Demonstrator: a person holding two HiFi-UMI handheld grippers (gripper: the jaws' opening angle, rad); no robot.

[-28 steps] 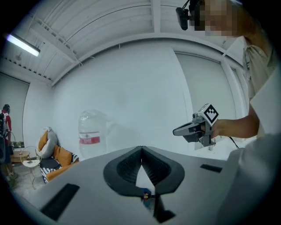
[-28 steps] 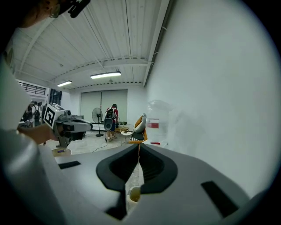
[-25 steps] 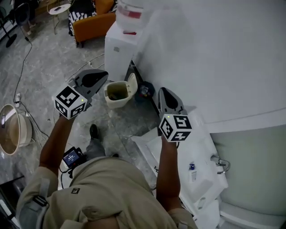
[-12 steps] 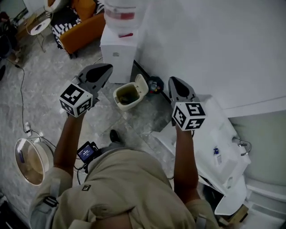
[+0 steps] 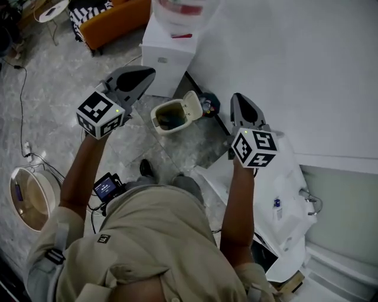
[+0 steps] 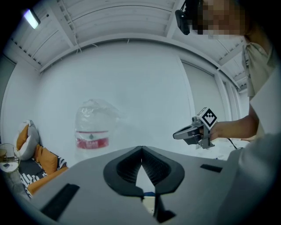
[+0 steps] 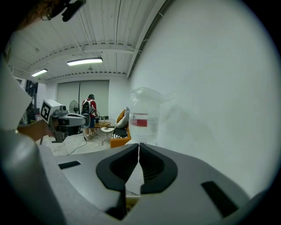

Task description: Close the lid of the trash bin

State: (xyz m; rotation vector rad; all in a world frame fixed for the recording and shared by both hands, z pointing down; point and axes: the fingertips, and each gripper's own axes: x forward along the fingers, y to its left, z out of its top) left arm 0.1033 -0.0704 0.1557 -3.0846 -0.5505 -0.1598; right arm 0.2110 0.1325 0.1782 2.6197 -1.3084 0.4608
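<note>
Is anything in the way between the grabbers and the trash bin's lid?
Nothing visible is. The lid stands open on the trash bin on the floor; the left gripper and right gripper hang in open air, one on each side. A small dark thing lies by the wall beside the bin.

Contents of the small cream plastic trash bin (image 5: 157,125) are too dark to identify. The clear water bottle with red label (image 5: 180,10) and the orange sofa (image 5: 115,20) are cut off at the head view's top edge.
</note>
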